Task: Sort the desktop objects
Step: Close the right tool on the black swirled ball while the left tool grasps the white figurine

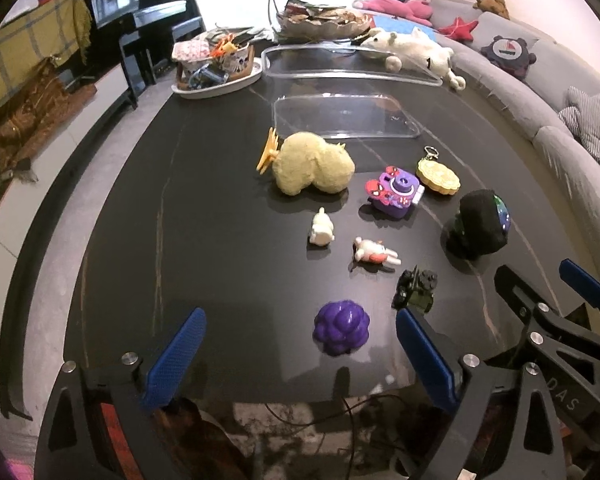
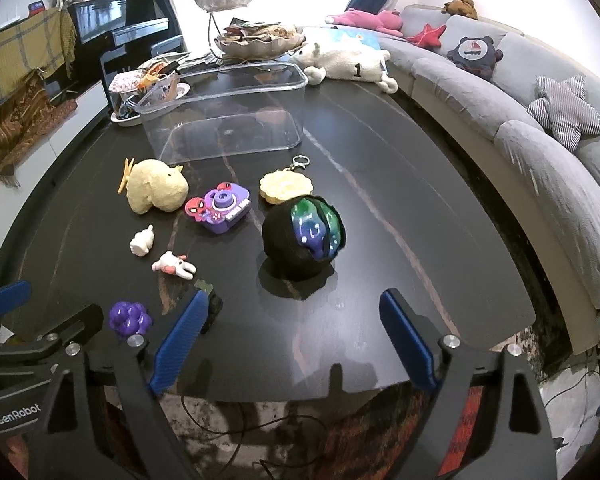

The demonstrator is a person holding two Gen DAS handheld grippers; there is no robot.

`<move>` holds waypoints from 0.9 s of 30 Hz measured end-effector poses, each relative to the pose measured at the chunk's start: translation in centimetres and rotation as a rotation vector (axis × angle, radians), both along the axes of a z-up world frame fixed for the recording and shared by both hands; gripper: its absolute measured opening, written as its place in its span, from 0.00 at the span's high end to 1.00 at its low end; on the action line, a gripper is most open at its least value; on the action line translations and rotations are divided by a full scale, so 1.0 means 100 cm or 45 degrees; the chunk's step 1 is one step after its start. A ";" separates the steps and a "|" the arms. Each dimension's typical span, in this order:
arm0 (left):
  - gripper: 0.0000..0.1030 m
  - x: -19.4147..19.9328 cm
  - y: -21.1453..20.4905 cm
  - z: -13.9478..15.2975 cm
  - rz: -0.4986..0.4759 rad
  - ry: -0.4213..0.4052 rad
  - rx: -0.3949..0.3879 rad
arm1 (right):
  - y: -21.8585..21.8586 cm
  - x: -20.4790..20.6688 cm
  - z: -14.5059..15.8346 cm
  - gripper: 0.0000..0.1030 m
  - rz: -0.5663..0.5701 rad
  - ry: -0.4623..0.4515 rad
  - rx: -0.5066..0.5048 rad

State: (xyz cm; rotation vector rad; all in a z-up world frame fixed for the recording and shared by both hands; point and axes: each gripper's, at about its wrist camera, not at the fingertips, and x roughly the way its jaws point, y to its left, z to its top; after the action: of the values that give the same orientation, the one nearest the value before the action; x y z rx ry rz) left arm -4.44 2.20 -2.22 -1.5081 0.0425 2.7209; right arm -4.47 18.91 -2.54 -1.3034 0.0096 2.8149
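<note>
A: Where do the things to be sorted stand?

B: Scattered on the dark worktop (image 1: pixel 204 208), in front of the clear plastic bin (image 2: pixel 228 120), which looks empty. Nearest the left hand-held gripper (image 1: pixel 296 356) is the purple grape-like toy (image 1: pixel 341 327); nearest the right hand-held gripper (image 2: pixel 292 340) is the black ball with the green-blue patch (image 2: pixel 302 236).

A: And the grippers?

B: Both open with nothing between the pads. Each hangs at the near edge, angled down at the worktop.

A: So which step is this?

B: I judge it the approach to a first pick; nothing seems sorted yet. The left needs to come down and straddle the grape toy. The right would need its jaws wide, since the ball is bulky and may roll.

A: What else lies there?

B: A cream plush animal (image 1: pixel 312 164), a purple toy camera (image 2: pixel 219 207), a yellow round keychain (image 2: pixel 286 187), two small white figures (image 1: pixel 322 232) (image 1: pixel 374 256) and a small dark toy vehicle (image 1: pixel 416 286), partly hidden behind the right gripper's finger.

A: The room?

B: A grey sofa (image 2: pixel 520 128) with cushions curves along the right, a black piano (image 1: pixel 140 20) stands far left, and a bright window sits behind.
</note>
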 end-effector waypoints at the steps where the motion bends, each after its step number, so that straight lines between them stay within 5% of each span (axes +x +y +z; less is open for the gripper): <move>1: 0.09 -0.002 0.000 0.001 -0.005 0.005 -0.001 | 0.000 -0.001 0.001 0.17 0.000 0.002 0.000; 6: 0.14 -0.011 0.001 0.001 -0.030 0.013 0.034 | 0.000 -0.010 0.002 0.19 -0.001 0.016 -0.007; 17: 0.47 -0.038 0.006 -0.007 -0.095 0.026 0.017 | -0.006 -0.027 -0.004 0.25 0.066 -0.009 -0.047; 27: 0.53 -0.059 0.004 -0.023 -0.094 -0.016 0.000 | 0.003 -0.042 -0.016 0.26 0.042 -0.043 -0.031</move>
State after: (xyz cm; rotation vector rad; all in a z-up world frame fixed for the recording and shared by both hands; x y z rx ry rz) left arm -10.31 2.56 -4.49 -1.4923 0.0960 2.6537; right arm -8.65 19.24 -4.16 -1.3681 0.0213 2.8284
